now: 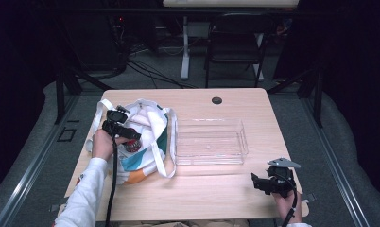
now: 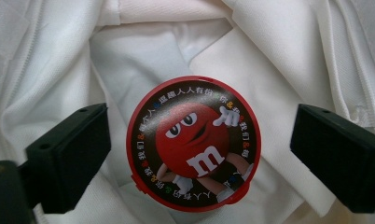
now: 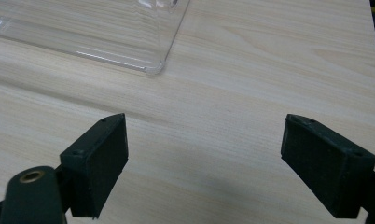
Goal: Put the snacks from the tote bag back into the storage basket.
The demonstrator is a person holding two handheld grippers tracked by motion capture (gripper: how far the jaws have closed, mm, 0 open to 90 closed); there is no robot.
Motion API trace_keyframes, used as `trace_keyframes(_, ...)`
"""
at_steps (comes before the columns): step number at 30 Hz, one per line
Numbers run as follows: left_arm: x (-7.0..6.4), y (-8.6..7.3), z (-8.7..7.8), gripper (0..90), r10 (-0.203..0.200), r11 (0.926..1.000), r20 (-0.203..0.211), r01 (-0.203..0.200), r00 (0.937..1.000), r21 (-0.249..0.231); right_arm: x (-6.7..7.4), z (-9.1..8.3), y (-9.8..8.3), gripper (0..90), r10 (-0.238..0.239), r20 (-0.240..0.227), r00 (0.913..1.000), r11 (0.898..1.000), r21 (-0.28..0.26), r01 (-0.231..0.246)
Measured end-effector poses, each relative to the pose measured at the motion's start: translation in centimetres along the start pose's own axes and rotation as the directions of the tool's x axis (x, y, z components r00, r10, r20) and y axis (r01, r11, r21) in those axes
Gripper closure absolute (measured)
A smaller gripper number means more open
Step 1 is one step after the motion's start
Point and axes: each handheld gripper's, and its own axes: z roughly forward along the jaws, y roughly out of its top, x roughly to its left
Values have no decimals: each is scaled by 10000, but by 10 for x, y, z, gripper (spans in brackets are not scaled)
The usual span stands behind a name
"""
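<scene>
Pale wood table, largest surface, bare apart from three items. White cloth tote bag with teal and orange patches next, slumped open under the left gripper; soft fabric, folds loose on all sides of the jaws, straps trailing on the table. Inside it, dead centre between the left jaws: red round candy tub, lid up, printed cartoon face, also visible as a red spot just below the gripper in the high view. Nothing else made out in the bag. Clear plastic tray just beside the bag, well ahead of the right gripper, empty; near corner visible beyond the right jaws. Left jaws wide apart, one either side of the tub, clear gaps to the lid edge both sides, no pad contact, nothing held. Right jaws spread wide too, hovering over bare wood, nothing between them. Handling guess: tub likely light, rigid plastic, smooth and probably a bit slippery on the rim; not fragile. Round profile, so best taken across the full diameter, pads square on opposite walls below the lid lip, not on the lid edge itself. Risk: pinching loose bag cloth along with the tub, or tub rolling out of an off-centre squeeze. Bag likely to lift with it if fabric snags.
</scene>
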Motion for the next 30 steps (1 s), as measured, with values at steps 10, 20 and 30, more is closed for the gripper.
trace_keyframes(10,0,-2,4,149,-5,9997,-125,8,9999,232,0,0,0,142,-18,3,10000,10000,-4,18)
trace_keyframes(20,-2,-1,9,202,174,9988,-288,-161,9994,455,0,0,0,142,-30,21,10000,10000,9,30)
trace_keyframes(30,-3,-3,10,253,208,9987,-426,-188,9989,479,0,-1,0,142,-19,0,10000,10000,21,19)
